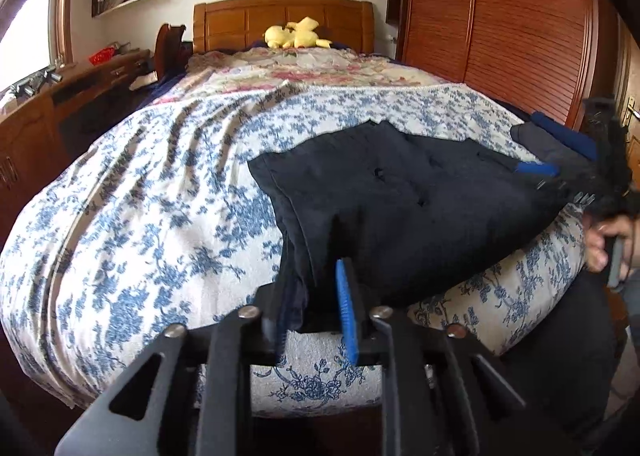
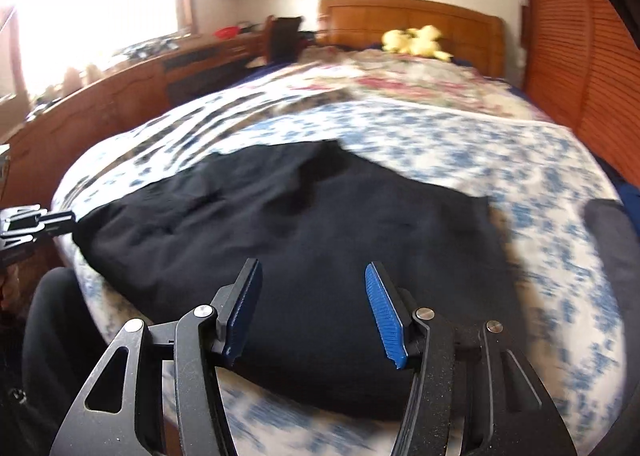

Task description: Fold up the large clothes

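A large black garment (image 1: 400, 207) lies folded on the near end of the bed, on a blue floral cover (image 1: 160, 195). My left gripper (image 1: 320, 296) is shut on the garment's near left corner, with folds of cloth pinched between its blue pads (image 1: 345, 308). In the right wrist view the garment (image 2: 320, 223) spreads across the bed's near end. My right gripper (image 2: 314, 308) is open just above the garment's near edge, with nothing between its fingers. It also shows in the left wrist view (image 1: 568, 175) at the garment's far right end. The left gripper shows at the left edge (image 2: 36, 221).
A yellow plush toy (image 1: 296, 35) lies by the wooden headboard (image 1: 280, 15). A wooden desk (image 1: 60, 95) runs along the left, a slatted wardrobe (image 1: 500, 35) along the right. Dark blue clothes (image 1: 560, 139) sit at the bed's right edge. The person's hand (image 1: 604, 244) is at right.
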`<state>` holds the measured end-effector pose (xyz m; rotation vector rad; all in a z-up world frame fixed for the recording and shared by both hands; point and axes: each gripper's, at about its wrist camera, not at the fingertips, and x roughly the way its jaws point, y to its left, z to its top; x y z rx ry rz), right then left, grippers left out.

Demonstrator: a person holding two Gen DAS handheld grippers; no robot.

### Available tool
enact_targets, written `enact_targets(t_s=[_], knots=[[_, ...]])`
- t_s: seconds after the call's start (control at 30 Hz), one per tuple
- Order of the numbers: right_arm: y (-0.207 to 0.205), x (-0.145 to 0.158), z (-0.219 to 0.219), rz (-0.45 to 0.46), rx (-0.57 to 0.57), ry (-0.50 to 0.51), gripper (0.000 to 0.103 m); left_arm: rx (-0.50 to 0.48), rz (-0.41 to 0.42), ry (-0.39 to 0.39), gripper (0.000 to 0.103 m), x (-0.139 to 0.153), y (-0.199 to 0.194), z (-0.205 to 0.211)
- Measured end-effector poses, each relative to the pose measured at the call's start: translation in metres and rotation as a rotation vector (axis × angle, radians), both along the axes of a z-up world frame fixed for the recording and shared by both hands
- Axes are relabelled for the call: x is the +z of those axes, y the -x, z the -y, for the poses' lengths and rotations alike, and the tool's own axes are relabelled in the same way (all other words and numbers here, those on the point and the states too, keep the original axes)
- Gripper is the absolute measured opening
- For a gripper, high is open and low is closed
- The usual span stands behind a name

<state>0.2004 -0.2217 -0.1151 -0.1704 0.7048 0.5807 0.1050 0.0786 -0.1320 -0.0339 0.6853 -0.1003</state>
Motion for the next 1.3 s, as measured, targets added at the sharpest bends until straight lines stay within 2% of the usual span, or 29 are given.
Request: enact_targets(t_s=[0.07, 0.2, 0.3, 0.43, 0.73, 0.9, 1.07, 1.3], knots=[[-0.004, -0.012, -0.017, -0.035, 0.03, -0.003, 0.055, -0.002, 0.013, 0.001, 0.025, 0.005, 0.001, 0.001], [-0.021, -0.053, -0.042, -0.14, 0.036, 0.068, 0.056, -0.02, 0.027, 0.004, 0.033, 0.012, 0.001, 0.005], [-0.022, -0.062, -0.037, -0.137, 0.037, 0.03, 0.056, -0.038, 0.016, 0.01, 0.038, 0.011, -0.005, 0.013], [-0.017, -0.052, -0.023, -0.146, 0.015, 0.017, 0.056, -0.08, 0.0, 0.006, 0.039, 0.007, -0.016, 0.031], [0.017, -0.013, 0.054, 0.004, -0.132, 0.076, 0.056, -0.161, -0.034, 0.018, 0.04, -0.004, -0.039, 0.084], [0.01, -0.015, 0.101, -0.035, -0.18, 0.034, 0.056, -0.184, -0.036, 0.014, 0.04, -0.006, -0.051, 0.107], [0.01, -0.018, 0.116, -0.025, -0.212, 0.028, 0.056, -0.21, -0.046, -0.016, 0.04, -0.006, -0.068, 0.124], [0.019, -0.012, 0.124, 0.054, -0.285, 0.033, 0.058, -0.24, -0.06, -0.032, 0.04, -0.011, -0.078, 0.141]])
